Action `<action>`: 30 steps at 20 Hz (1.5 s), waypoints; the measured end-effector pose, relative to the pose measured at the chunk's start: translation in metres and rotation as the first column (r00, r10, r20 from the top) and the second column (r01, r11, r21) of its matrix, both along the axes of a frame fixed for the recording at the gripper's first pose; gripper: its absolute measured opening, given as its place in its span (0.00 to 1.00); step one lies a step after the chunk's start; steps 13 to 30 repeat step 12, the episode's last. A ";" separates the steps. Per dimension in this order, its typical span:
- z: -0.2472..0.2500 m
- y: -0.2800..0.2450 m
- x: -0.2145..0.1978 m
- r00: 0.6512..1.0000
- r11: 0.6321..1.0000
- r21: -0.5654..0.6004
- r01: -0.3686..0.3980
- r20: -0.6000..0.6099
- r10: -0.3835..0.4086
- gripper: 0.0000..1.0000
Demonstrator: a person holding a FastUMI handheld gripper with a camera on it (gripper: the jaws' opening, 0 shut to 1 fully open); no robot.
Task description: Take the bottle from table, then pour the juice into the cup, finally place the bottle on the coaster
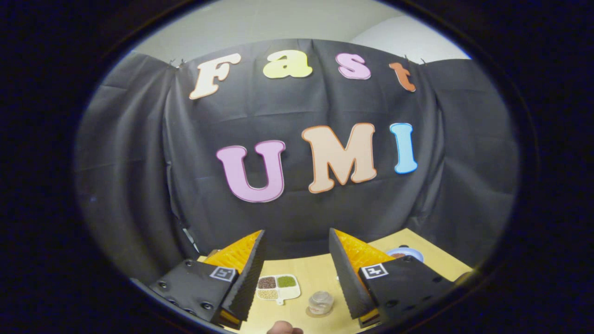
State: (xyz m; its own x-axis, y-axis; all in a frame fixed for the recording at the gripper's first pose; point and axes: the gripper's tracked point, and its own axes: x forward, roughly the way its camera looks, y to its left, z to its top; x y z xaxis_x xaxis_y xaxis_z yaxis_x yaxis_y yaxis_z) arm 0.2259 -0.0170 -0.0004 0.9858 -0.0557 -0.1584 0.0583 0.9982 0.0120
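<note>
My gripper point(297, 239) is held high above the table with its fingers wide apart and nothing between them. Far below, between the fingers, a clear glass cup point(320, 302) stands on a round coaster point(312, 312) on the wooden table point(315, 273). At the nearest table edge, below the cup, a small rounded brown object point(284, 328) pokes up; I cannot tell what it is.
A white divided dish point(277, 287) with brown, green and tan fillings lies left of the cup. Beyond the right finger sits a blue-rimmed plate point(404, 253) holding something dark. Black cloth walls close the booth behind and to both sides.
</note>
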 end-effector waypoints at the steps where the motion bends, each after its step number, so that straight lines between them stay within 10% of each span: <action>1: 0.011 0.006 -0.005 1.000 1.000 0.014 -0.012 0.018 0.012 0.82; 10: 0.091 0.012 -0.045 0.989 1.000 -0.004 -0.009 0.147 0.010 0.82; 30: 0.092 0.013 -0.047 0.988 1.000 -0.013 -0.012 0.151 0.014 0.82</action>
